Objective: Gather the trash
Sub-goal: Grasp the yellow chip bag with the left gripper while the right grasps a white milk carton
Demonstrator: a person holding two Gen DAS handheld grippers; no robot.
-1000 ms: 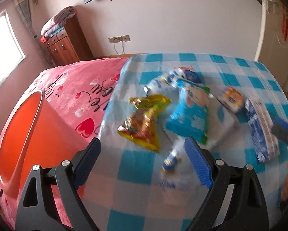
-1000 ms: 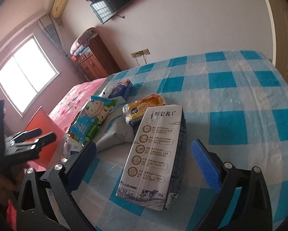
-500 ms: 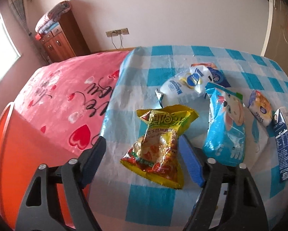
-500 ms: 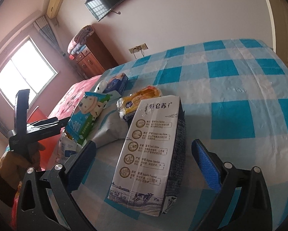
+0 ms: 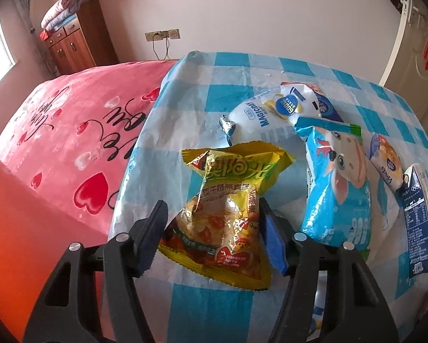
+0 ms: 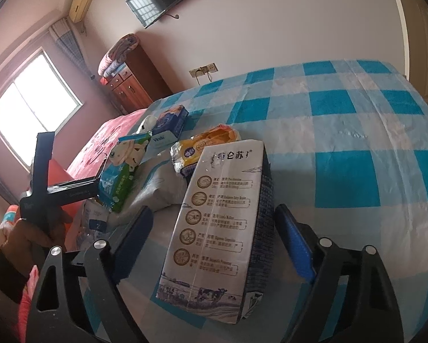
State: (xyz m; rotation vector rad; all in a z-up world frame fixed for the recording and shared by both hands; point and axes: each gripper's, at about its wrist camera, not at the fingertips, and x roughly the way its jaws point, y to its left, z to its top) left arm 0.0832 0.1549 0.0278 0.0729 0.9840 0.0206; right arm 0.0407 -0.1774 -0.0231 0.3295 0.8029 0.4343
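Yellow plastic of a snack bag [image 5: 228,211] is seen between the fingers of the left gripper [image 5: 211,237], whose jaws are spread to either side of it; whether the pads touch it cannot be told. The bag is laid near the left edge of the blue-checked cloth [image 5: 185,100], beside a blue wrapper [image 5: 337,188]. A milk carton [image 6: 222,223] is framed by the right gripper [image 6: 214,248], whose jaws are held wide apart and clear of it.

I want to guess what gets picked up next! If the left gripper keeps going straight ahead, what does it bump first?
Probably the yellow snack bag, lying between the open left gripper fingers.
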